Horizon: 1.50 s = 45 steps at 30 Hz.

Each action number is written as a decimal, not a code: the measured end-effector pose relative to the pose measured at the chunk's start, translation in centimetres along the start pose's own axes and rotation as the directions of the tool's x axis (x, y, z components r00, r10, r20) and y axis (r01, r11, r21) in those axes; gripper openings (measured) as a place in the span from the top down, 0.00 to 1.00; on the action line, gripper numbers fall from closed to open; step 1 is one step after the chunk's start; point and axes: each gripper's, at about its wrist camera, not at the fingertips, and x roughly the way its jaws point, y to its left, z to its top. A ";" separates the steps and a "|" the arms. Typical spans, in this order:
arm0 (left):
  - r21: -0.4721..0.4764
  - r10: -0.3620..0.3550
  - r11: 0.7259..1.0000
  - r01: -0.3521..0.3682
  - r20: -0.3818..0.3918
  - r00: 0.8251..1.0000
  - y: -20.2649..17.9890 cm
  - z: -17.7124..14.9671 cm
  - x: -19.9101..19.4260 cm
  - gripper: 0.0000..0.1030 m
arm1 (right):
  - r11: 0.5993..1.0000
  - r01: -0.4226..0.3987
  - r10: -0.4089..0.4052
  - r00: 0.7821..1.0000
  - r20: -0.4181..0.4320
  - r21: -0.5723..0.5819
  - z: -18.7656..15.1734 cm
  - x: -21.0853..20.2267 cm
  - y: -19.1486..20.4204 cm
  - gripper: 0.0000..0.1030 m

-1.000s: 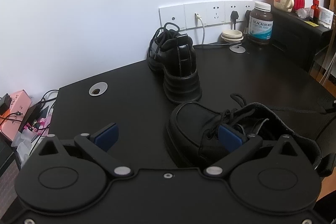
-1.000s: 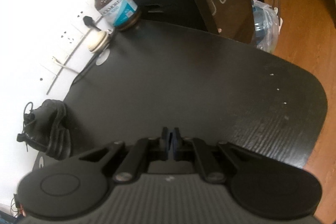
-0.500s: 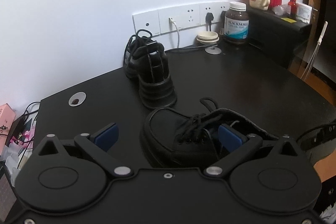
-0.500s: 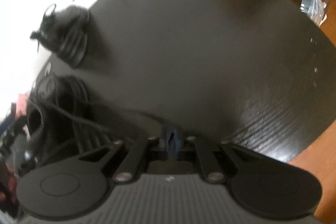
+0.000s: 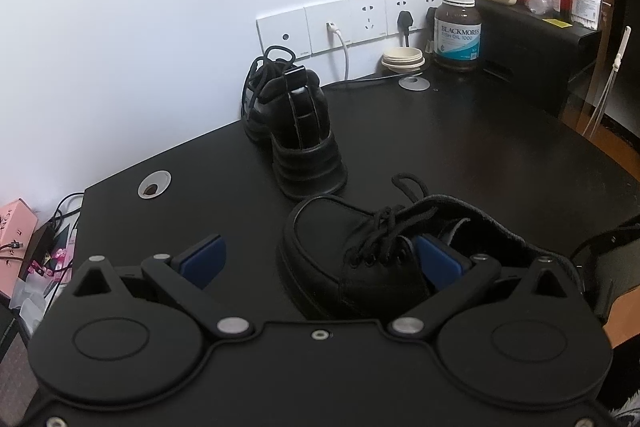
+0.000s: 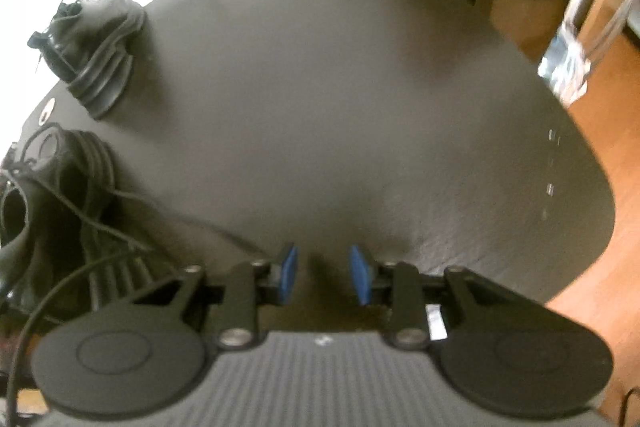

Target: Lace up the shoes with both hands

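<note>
Black leather near shoe (image 5: pixel 360 259) on the dark desk (image 5: pixel 460 147), laces loose, closer to the camera than half a second ago. Second shoe (image 5: pixel 294 131) behind, heel-on. Left gripper (image 5: pixel 320 259) spread wide around the near shoe's toe, pads clear. Right gripper (image 6: pixel 324 275), pinched shut a second ago, now opening with nothing between; view blurred, lace ends hard to trace.
</note>
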 end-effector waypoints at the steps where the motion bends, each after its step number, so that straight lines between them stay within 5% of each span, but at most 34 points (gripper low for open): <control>1: 0.000 -0.001 1.000 0.001 0.000 1.000 0.0 0.0 0.0 0.00 | 1.000 0.004 -0.003 1.000 0.016 -0.024 0.1 0.1 0.4 0.68; 6: 0.002 -0.039 0.999 0.039 0.024 0.999 0.2 -0.1 -0.8 0.00 | 0.982 0.026 -0.014 0.998 0.068 -0.186 -0.4 1.0 3.1 0.60; 14: 0.048 -0.109 0.993 0.107 0.046 0.993 -0.5 -0.2 -1.7 0.00 | 0.931 0.064 -0.022 0.993 0.119 -0.360 -1.2 2.4 6.1 0.62; 17: 0.014 -0.103 0.995 0.103 0.045 0.994 0.0 -0.1 -1.6 0.00 | 0.922 0.084 -0.034 0.990 0.136 -0.378 -1.0 2.5 6.2 0.64; 21: -0.028 -0.100 0.994 0.101 0.041 0.994 0.7 0.0 -1.5 0.00 | 0.931 0.071 -0.030 0.992 0.120 -0.358 -0.8 2.9 5.9 0.80; 25: -0.035 -0.107 0.994 0.108 0.027 0.994 0.7 0.1 -1.3 0.00 | 0.940 0.070 -0.033 0.993 0.114 -0.333 -0.6 2.8 5.1 0.80; 32: 0.020 -0.142 0.990 0.142 -0.010 0.990 -0.5 0.0 -0.9 0.00 | 0.934 -0.049 0.098 0.988 0.122 -0.353 -1.2 1.7 5.3 0.72; 40: 0.046 -0.131 0.990 0.134 -0.073 0.989 -1.1 -0.5 0.1 0.00 | 0.918 -0.012 0.062 0.992 0.112 -0.397 -2.5 2.7 5.9 0.73; 42: 0.033 -0.112 0.993 0.115 -0.083 0.990 -0.8 -0.5 0.3 0.00 | 0.926 -0.002 0.052 0.991 0.122 -0.376 -2.3 2.9 5.4 0.87; 45: 0.003 -0.095 0.995 0.096 -0.095 0.991 -0.1 -0.6 0.7 0.00 | 0.943 0.006 0.038 0.991 0.126 -0.331 -1.9 3.1 4.5 0.96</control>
